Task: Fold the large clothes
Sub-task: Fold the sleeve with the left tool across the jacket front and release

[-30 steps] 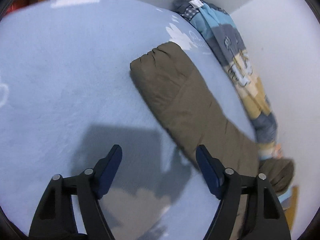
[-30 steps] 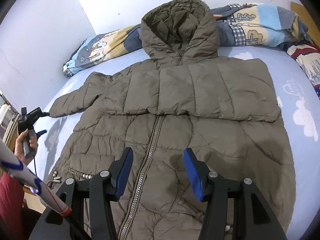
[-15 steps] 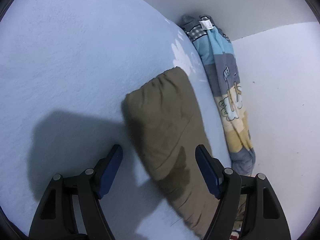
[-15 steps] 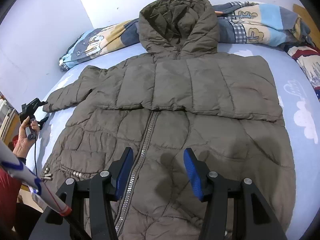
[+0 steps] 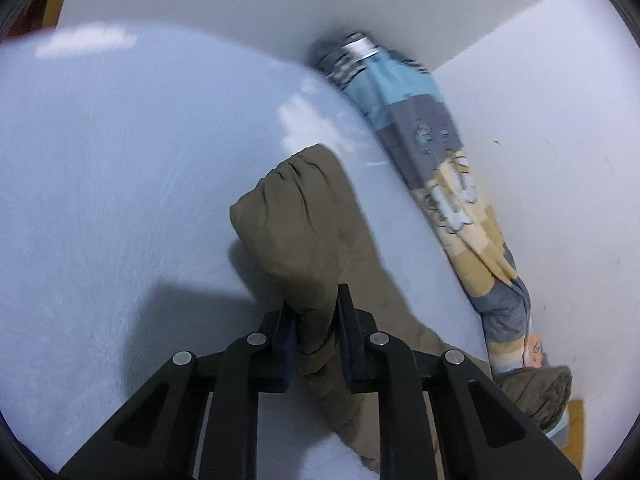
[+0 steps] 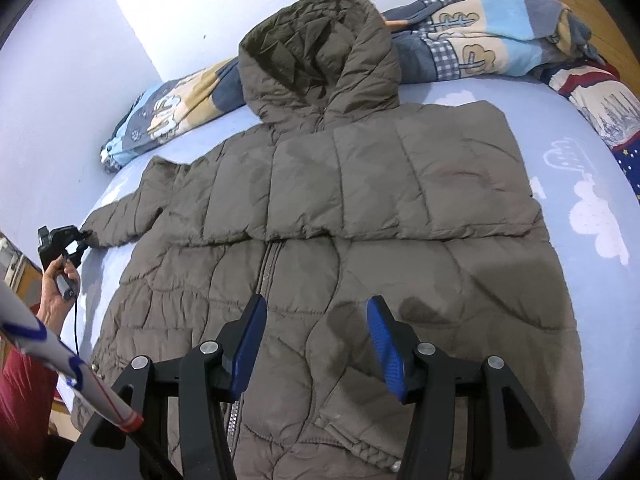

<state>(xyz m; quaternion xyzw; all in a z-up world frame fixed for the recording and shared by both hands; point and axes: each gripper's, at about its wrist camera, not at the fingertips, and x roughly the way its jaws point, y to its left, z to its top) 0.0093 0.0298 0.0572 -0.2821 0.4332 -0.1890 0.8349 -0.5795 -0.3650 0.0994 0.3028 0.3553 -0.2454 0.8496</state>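
A large olive-brown hooded puffer jacket (image 6: 352,208) lies front up and spread on a light blue bed sheet (image 6: 592,168). Its left sleeve (image 5: 296,224) reaches out to the side. My left gripper (image 5: 314,316) is shut on that sleeve near the cuff; it also shows in the right wrist view (image 6: 76,236) at the sleeve's end. My right gripper (image 6: 316,340) is open and empty, hovering above the jacket's lower front beside the zipper (image 6: 266,264).
A rolled patterned blanket (image 6: 472,48) lies along the wall behind the hood; it also shows in the left wrist view (image 5: 440,184). A second red and navy blanket (image 6: 600,96) lies at the right. White walls meet in a corner at the bed's head.
My left gripper has moved onto the sleeve and closed on it. My right gripper stays open and has moved slightly forward over the jacket.
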